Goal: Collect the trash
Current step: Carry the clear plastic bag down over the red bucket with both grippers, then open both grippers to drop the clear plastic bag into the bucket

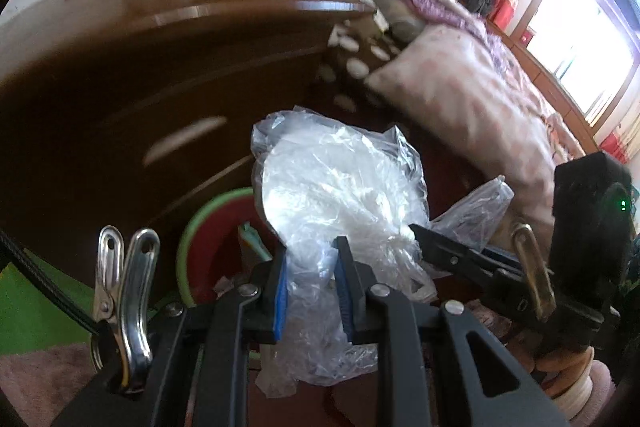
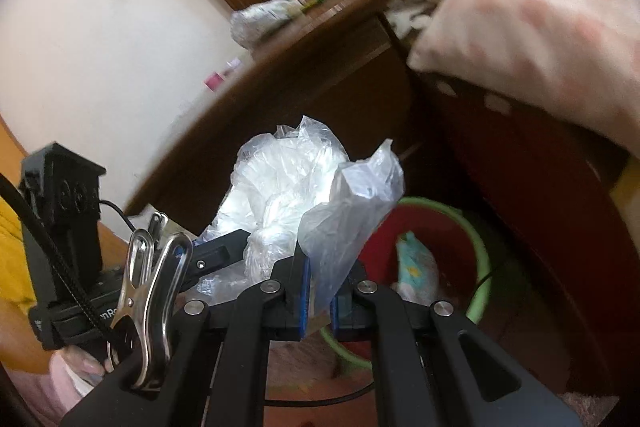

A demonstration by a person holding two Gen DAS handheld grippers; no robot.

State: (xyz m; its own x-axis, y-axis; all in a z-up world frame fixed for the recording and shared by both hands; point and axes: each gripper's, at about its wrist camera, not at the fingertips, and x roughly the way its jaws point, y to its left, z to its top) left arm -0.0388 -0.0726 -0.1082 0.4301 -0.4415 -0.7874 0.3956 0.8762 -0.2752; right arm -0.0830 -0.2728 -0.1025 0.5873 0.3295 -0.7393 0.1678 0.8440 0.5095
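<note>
above the red bin (image 2: 420, 227) with a green rim, the left gripper (image 1: 312, 291) and right gripper (image 2: 320, 291) each pinch the clear plastic bag (image 1: 332, 187).

Both wrist views angled down, close; share plastic bag (image 1: 336, 187), bin (image 2: 472, 227).

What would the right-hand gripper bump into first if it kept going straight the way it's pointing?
Probably the red bin with the green rim, low beside the dark wooden cabinet. The right gripper is shut on a clear plastic bag and points down toward it, though depth is hard to judge.
</note>
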